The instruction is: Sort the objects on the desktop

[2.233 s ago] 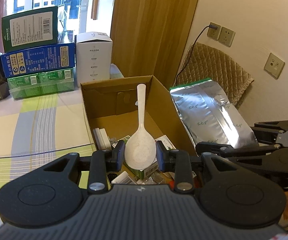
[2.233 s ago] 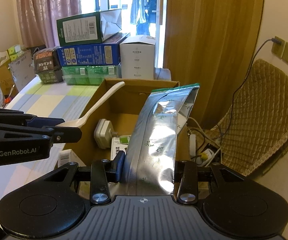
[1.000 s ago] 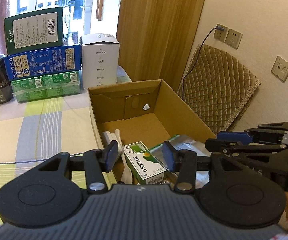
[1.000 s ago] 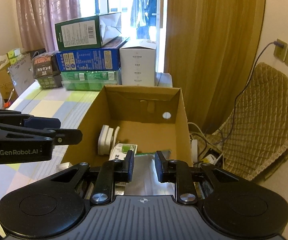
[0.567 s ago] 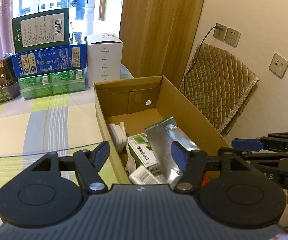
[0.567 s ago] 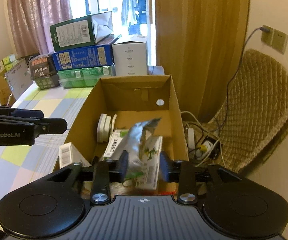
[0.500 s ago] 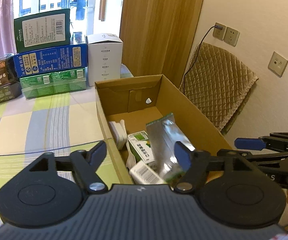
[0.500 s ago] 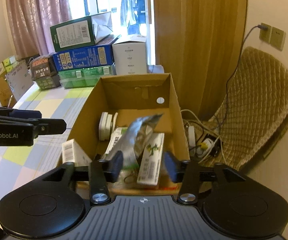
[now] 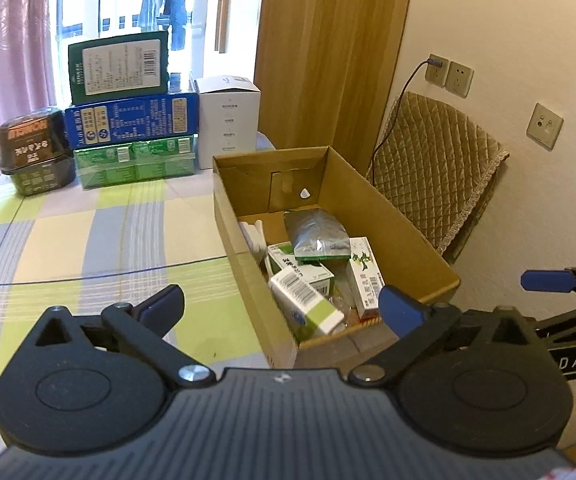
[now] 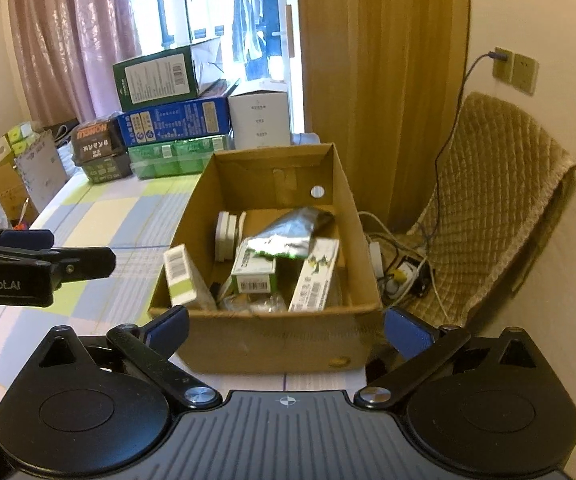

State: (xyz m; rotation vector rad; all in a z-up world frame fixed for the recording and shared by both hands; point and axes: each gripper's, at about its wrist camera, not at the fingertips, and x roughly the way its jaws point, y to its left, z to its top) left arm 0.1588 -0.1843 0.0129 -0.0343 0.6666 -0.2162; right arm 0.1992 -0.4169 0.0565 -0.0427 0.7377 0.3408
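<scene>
Your left gripper (image 9: 282, 302) and right gripper (image 10: 286, 326) hang released, fingers spread; the filled cardboard box (image 10: 264, 332) sits just ahead of both.

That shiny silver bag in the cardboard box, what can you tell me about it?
The silver bag looks like crinkled foil with a green strip along its near edge. It lies flat and slack inside the cardboard box, on top of the pile, resting across a green-and-white carton and against a long white carton. Its far end curls up towards the box's back wall. Neither gripper touches it; both are open and held back from the box.
</scene>
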